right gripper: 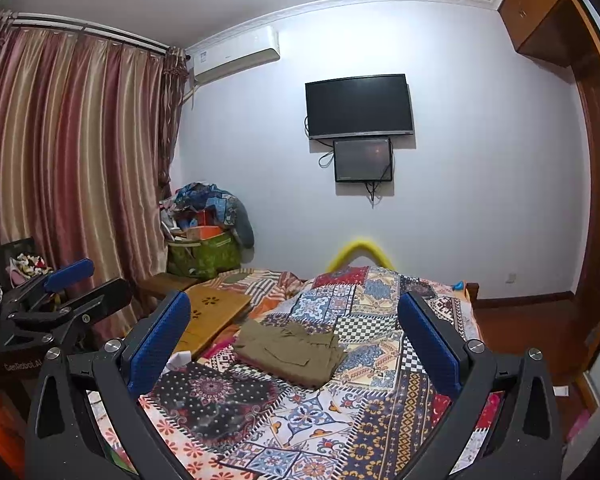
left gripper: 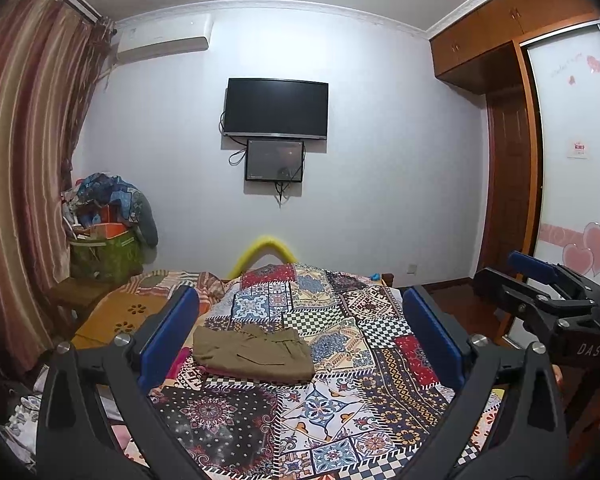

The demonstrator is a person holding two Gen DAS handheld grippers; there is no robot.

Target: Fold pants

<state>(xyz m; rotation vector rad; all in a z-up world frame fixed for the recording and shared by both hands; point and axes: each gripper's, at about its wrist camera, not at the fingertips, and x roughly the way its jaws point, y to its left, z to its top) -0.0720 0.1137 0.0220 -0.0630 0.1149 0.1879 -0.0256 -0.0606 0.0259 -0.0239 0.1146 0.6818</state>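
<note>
A: Pants (left gripper: 254, 354)?
B: Lying folded in an olive stack on the patchwork bedspread (left gripper: 340, 400), left of middle.
A: Grippers?
B: Left gripper (left gripper: 300, 336) and right gripper (right gripper: 294, 338) are both hovering above the bed, fingers spread wide, gripping nothing.

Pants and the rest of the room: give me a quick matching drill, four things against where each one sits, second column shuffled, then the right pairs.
Things:
1. olive pants
2. black TV
3. yellow foam arch
4. green bag

Places:
A. on the wall, above a smaller screen
B. beside the striped curtain, piled with clutter
C. folded on the patchwork bedspread
D. at the far end of the bed, by the wall

Pairs: 1-C, 2-A, 3-D, 4-B

Both tongs, left and right, are open and apart from the pants.
</note>
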